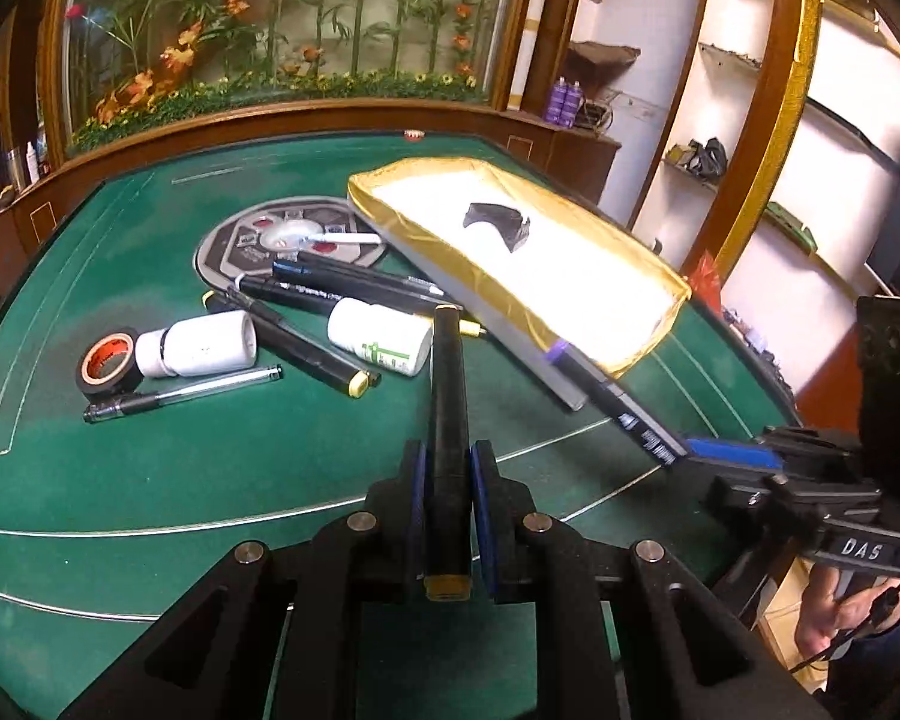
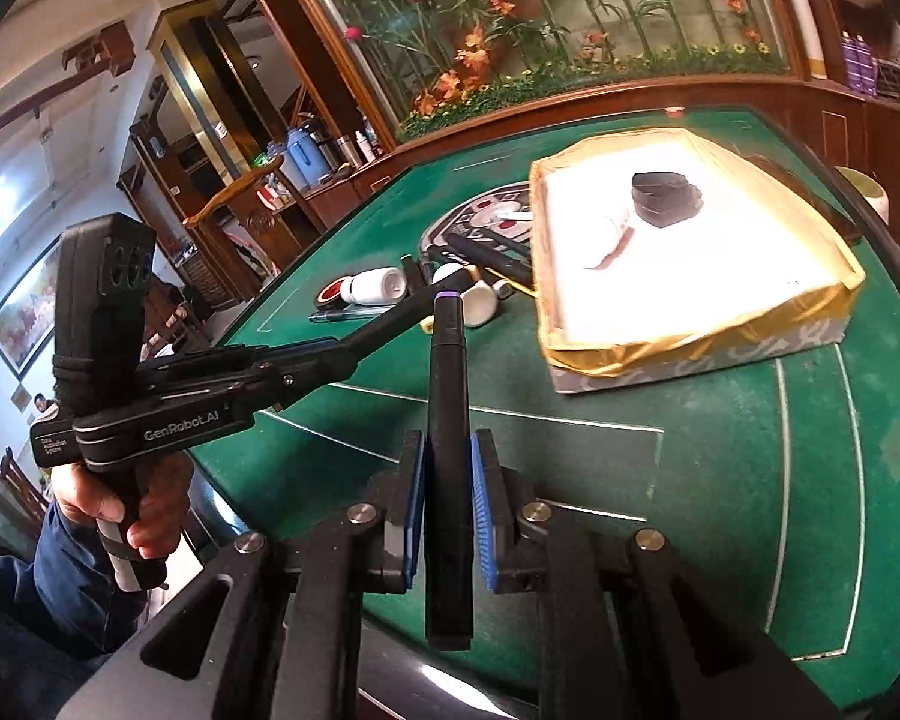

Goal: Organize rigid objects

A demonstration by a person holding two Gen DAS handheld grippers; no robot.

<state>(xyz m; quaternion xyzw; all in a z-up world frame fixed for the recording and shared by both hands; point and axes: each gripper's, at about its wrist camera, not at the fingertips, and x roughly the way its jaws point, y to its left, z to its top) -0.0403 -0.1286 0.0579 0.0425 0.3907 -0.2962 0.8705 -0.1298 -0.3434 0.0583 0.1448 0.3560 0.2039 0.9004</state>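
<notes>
Above green table [image 1: 150, 480], left gripper [image 1: 449, 480] clamping yellow-tipped marker [image 1: 448, 396], right gripper [image 2: 448, 480] clamping purple-tipped marker [image 2: 448, 420], gold-lined box [image 2: 630, 354] lying beyond, pens [image 1: 186, 401] and bottles [image 1: 201, 343] lying left.

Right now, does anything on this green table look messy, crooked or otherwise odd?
Yes. The pens, two white bottles and tape roll lie in a crisscrossed heap left of the gold-lined box, some pens running beneath its edge. The box holds only a black curved piece. Each gripper clamps one marker.
</notes>
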